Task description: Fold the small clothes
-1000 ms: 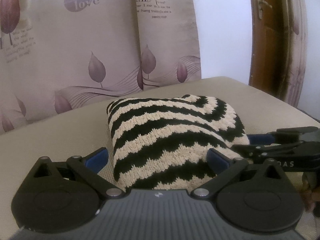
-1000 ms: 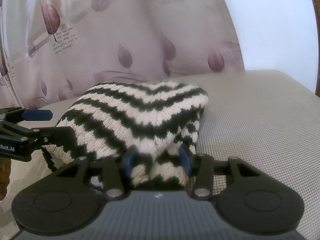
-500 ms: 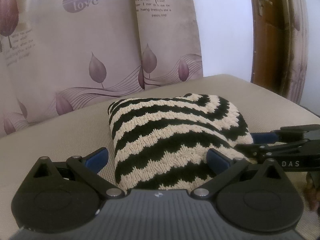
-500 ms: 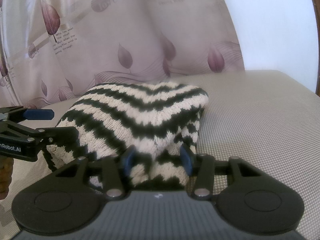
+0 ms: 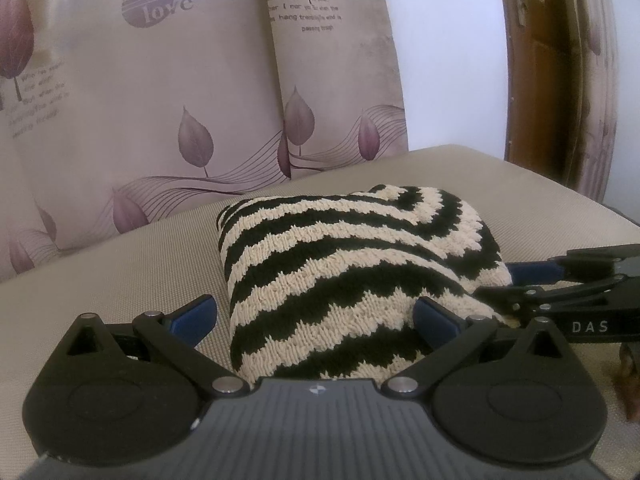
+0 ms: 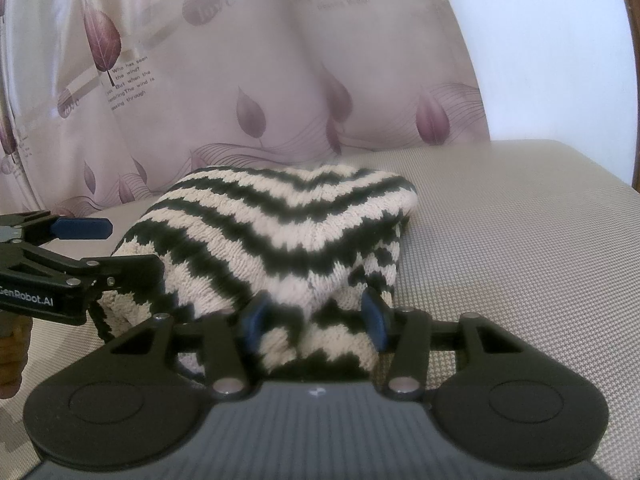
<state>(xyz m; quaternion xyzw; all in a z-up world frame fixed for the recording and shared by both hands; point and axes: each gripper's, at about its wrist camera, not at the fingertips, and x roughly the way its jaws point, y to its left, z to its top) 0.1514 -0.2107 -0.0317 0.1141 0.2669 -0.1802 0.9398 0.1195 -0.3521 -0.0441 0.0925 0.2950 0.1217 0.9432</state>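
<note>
A black-and-cream zigzag knit garment lies folded in a thick bundle on the beige woven surface. My left gripper stands wide open around its near left corner, and the left pad is clear of the cloth. My right gripper is shut on a bunched fold at the near right corner of the knit garment, with cloth filling the gap between its blue pads. Each gripper shows in the other's view: the right gripper at the right edge, the left gripper at the left edge.
A leaf-printed curtain hangs right behind the surface. A white wall and a brown wooden door stand at the far right. Bare beige surface stretches to the right of the garment. A hand shows at the left edge.
The right gripper's pads stand a touch wider apart on the cloth. Nothing else has moved.
</note>
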